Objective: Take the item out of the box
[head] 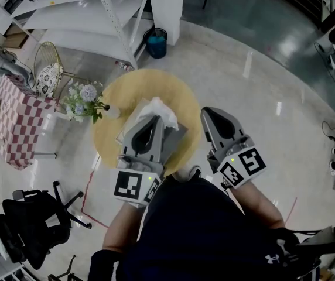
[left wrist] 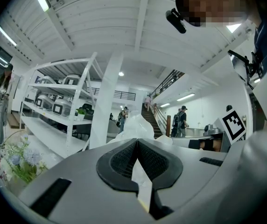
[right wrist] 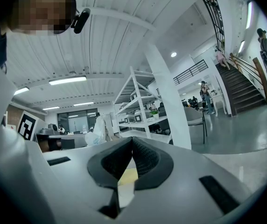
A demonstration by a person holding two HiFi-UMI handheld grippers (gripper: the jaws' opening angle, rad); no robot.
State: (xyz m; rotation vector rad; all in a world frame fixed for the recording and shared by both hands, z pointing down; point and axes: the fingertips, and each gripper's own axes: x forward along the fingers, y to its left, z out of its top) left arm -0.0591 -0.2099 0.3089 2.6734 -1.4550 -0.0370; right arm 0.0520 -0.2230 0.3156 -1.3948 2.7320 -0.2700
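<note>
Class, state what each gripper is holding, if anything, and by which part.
Left gripper appears to pinch the white tissue by its raised top above the box; right gripper, shut, holds nothing.

A round, pale-wood worktop (head: 112, 98) stands at the centre of the frame on a glossy grey floor (head: 261, 98). Two things rest on it. One is a grey box (head: 176, 134) with crumpled white material (head: 159, 109) at its top. The other, at the left edge, is a white vase of flowers (head: 110, 111).
</note>
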